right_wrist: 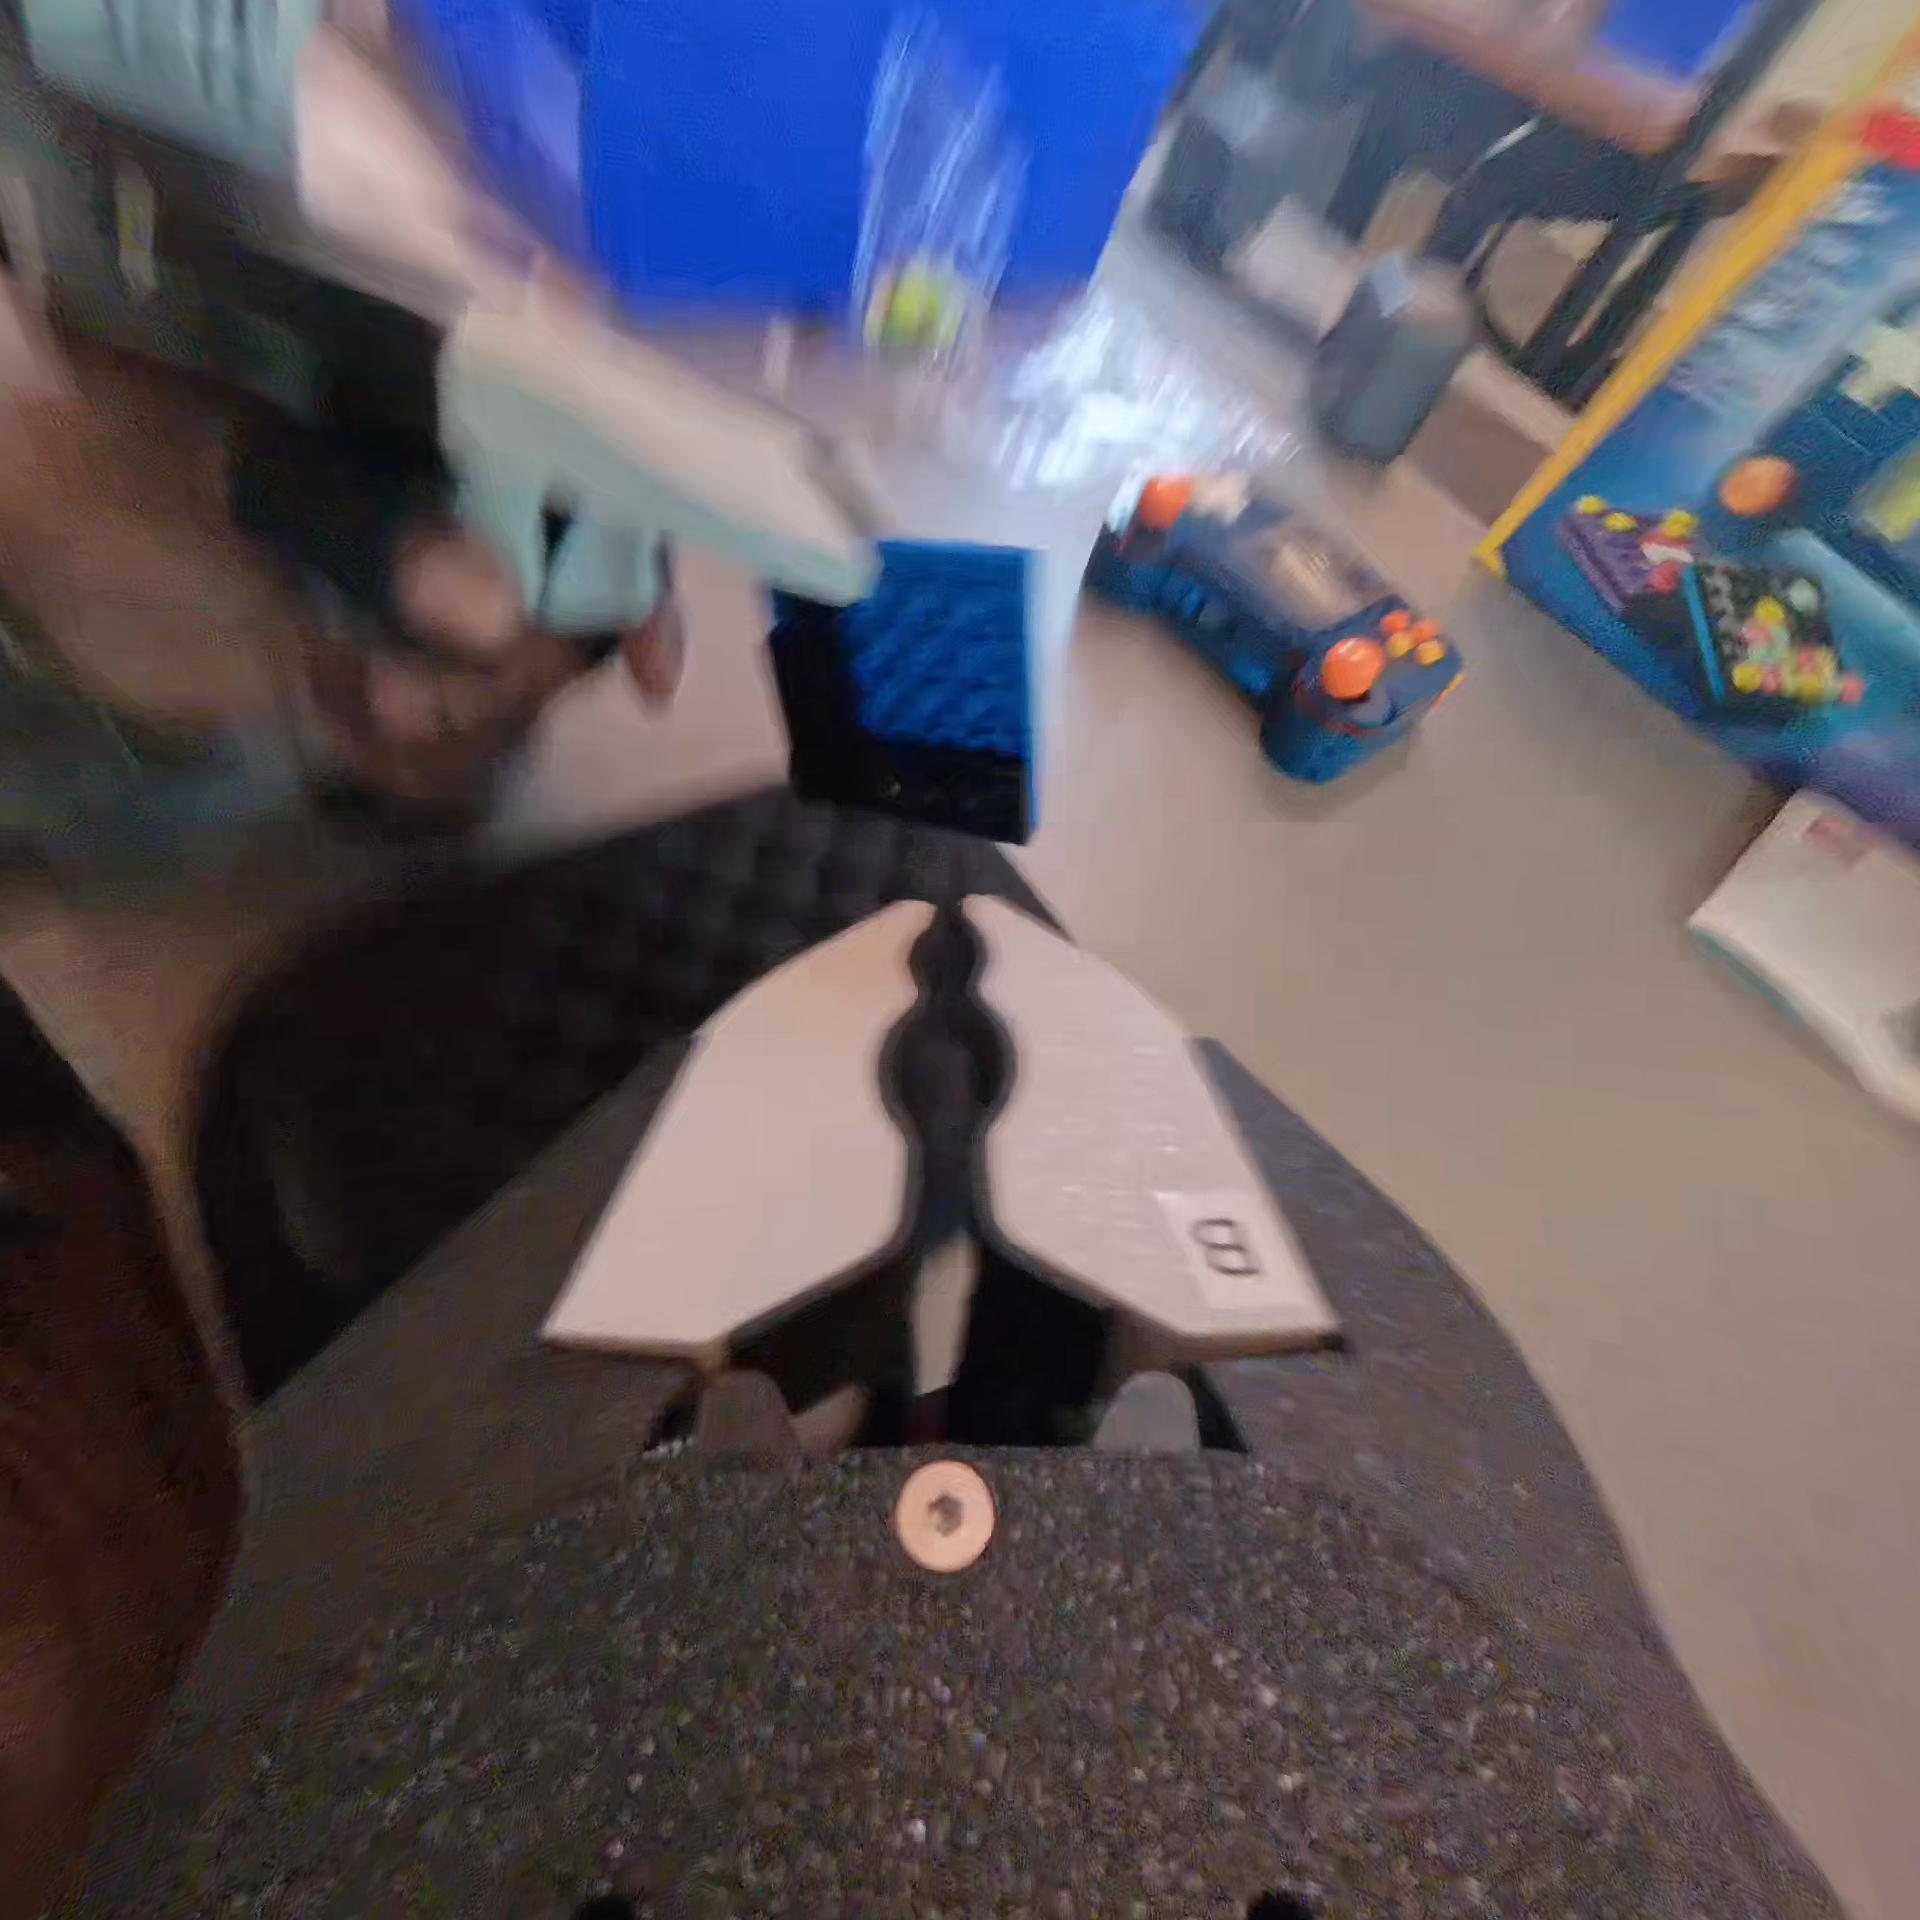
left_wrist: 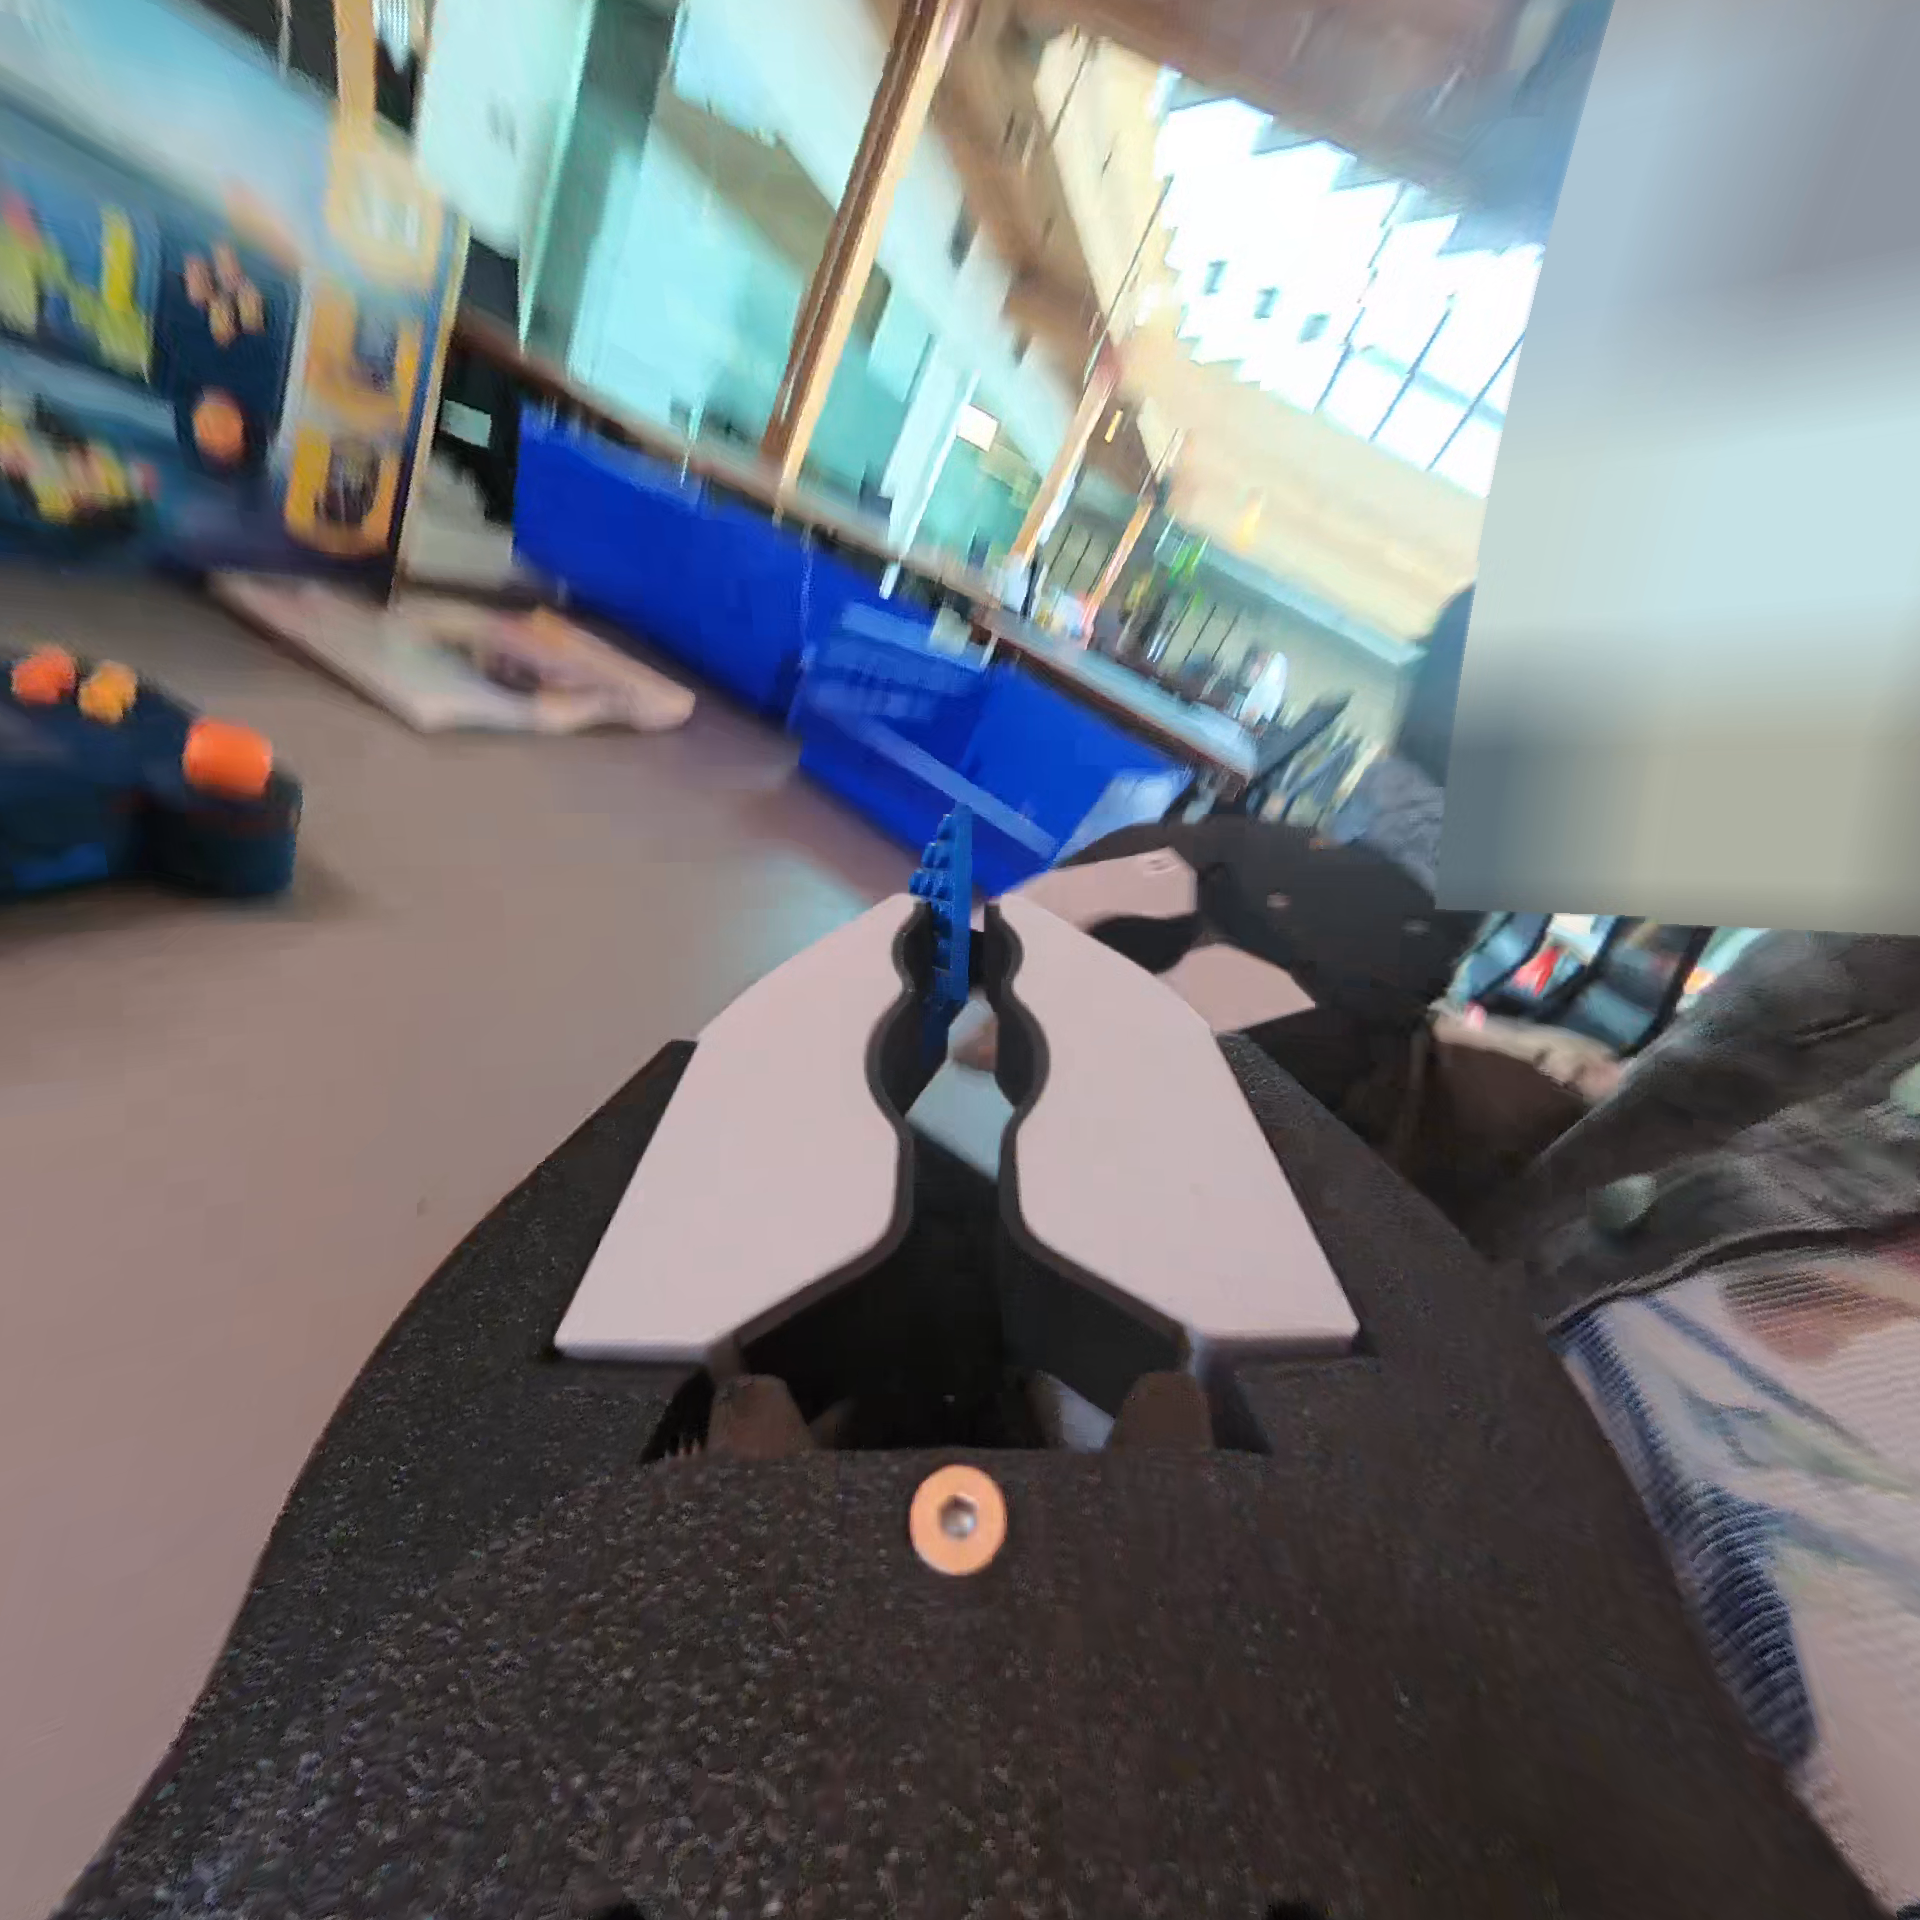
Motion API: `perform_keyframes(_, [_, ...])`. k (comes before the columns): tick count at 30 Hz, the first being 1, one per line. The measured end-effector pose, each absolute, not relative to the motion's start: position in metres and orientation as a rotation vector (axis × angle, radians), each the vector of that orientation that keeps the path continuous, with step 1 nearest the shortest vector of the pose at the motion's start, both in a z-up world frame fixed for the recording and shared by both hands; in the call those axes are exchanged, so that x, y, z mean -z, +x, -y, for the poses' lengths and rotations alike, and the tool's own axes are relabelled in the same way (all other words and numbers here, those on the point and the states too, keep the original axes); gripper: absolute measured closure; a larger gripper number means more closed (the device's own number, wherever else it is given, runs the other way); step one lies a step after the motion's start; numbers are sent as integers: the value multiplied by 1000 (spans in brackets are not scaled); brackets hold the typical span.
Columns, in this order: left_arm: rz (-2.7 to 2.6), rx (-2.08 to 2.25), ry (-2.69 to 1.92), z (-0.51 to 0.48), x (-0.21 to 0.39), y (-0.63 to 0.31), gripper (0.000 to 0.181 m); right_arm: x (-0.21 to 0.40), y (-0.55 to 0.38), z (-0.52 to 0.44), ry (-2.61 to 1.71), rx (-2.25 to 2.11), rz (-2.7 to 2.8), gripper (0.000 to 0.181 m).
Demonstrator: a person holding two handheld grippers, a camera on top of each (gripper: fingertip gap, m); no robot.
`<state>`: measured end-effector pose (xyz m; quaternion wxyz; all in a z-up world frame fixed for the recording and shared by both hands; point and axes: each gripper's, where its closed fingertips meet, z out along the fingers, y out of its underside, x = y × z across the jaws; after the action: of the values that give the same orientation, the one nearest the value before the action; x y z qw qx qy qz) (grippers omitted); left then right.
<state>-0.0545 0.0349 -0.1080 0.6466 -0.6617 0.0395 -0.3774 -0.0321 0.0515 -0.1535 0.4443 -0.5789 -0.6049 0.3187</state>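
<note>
The left hand-held gripper (left_wrist: pixel 951 920) was clamped on a blue studded plate (left_wrist: pixel 943 935), edge-on between its fingertips. The right hand-held gripper (right_wrist: pixel 948 914) was closed, empty, just below that plate (right_wrist: pixel 914 686).

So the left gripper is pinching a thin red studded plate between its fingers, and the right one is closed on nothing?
Almost: the plate is blue, not red. The left wrist view shows the left gripper pinching it edge-on; the right gripper is shut and empty.

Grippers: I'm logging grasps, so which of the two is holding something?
The left gripper: a blue studded plate is pinched edge-on between its fingers. The right gripper is shut on nothing.
</note>
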Motion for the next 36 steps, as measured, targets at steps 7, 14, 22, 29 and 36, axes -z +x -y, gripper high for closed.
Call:
perform_keyframes(7, [-144, 587, -1065, -13, 33, -61, 173, 82, -35, -67, -1589, -1934, 540, 154])
perform_keyframes(14, [-226, 382, -886, 5, 12, -48, 172, 42, -45, -39, -1317, -1709, 656, 143])
perform_keyframes(22, [-247, 365, -877, 9, 13, -39, 173, 26, -43, -26, -1225, -1752, 682, 152])
perform_keyframes(29, [-264, 367, -904, 7, 18, -34, 173, 27, -41, -27, -1198, -1655, 722, 166])
perform_keyframes(36, [-276, 298, -1098, -5, 26, -43, 139, 40, -38, -32, -1105, -1213, 954, 166])
